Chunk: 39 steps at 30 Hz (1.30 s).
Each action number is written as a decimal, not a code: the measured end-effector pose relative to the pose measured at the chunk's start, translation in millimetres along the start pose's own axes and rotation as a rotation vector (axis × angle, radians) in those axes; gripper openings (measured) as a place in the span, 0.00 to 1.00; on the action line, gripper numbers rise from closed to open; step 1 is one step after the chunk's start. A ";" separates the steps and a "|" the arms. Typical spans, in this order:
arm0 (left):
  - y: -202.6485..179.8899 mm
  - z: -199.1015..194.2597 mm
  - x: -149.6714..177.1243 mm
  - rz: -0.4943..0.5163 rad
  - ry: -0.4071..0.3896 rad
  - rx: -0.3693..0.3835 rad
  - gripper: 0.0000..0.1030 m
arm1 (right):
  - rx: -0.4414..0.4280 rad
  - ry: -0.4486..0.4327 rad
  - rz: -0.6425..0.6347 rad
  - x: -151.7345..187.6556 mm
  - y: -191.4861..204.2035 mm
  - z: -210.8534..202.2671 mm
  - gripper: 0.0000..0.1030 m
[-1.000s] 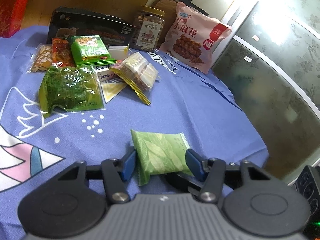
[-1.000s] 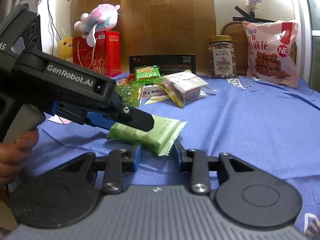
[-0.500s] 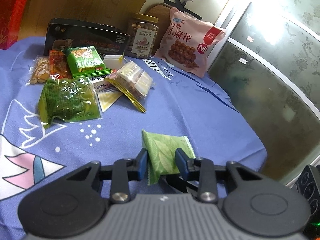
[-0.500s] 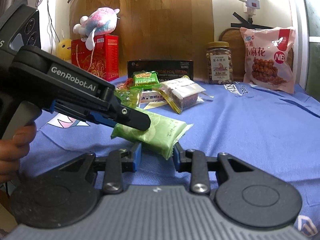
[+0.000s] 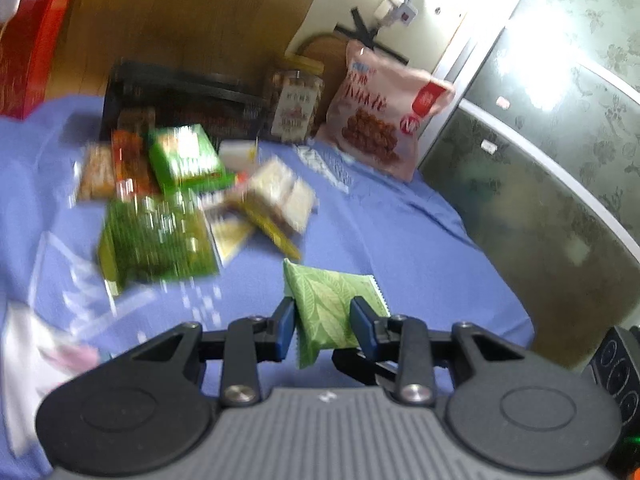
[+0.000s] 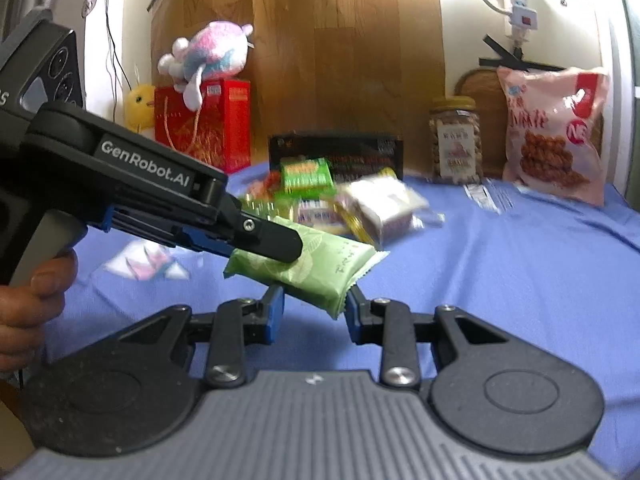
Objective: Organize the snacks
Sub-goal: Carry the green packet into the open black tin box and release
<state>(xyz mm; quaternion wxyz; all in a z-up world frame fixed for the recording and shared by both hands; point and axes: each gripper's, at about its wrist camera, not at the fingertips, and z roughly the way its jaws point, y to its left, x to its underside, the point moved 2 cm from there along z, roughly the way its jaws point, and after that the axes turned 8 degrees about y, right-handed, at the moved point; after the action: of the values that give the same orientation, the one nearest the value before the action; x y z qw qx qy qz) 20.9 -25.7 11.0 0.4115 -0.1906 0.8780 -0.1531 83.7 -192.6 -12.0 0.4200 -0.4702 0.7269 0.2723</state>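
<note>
A light green leaf-print snack packet (image 5: 325, 300) hangs above the blue tablecloth (image 5: 400, 248), held from two sides. My left gripper (image 5: 326, 316) is shut on it, its blue pads squeezing the packet's middle. In the right wrist view that same left gripper (image 6: 280, 242) reaches in from the left over the packet (image 6: 332, 268). My right gripper (image 6: 314, 306) is shut on the packet's near crimped end. A person's hand (image 6: 28, 304) holds the left gripper's handle.
A blurred heap of snacks lies further back: a dark green bag (image 5: 156, 240), a green box (image 5: 186, 158) and a clear yellow-edged pack (image 5: 280, 200). Behind stand a black box (image 6: 336, 152), a nut jar (image 6: 456, 140), a pink bag (image 6: 554, 136) and a red gift bag (image 6: 208, 132). A glass door (image 5: 540, 200) borders the right.
The left jaws closed from wide around the packet onto it. Both grippers then rose together, lifting the packet off the cloth. The background is now motion-blurred.
</note>
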 end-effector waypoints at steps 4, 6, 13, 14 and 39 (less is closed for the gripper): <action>5.5 -9.9 -38.3 0.014 -0.065 -0.035 0.30 | -0.049 -0.042 0.000 -42.0 -6.0 21.0 0.34; 15.1 -10.4 -66.4 0.005 -0.098 -0.054 0.30 | -0.078 -0.054 0.011 -66.8 -10.7 38.0 0.34; 65.2 21.5 -172.3 -0.067 -0.183 -0.153 0.30 | -0.143 0.001 0.045 -163.5 -37.3 134.6 0.34; 72.5 30.0 -182.9 -0.076 -0.186 -0.174 0.30 | -0.146 0.019 0.054 -171.7 -40.6 149.7 0.35; 157.5 67.0 -163.1 -0.289 -0.103 -0.333 0.56 | -0.191 0.119 0.436 -131.5 -127.4 170.5 0.62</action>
<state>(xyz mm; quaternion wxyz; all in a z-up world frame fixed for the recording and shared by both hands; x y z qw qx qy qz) 136.5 180.6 11.2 0.3922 -0.3872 0.8327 -0.0534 287.3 -50.1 16.8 0.2613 -0.3547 0.8057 0.3958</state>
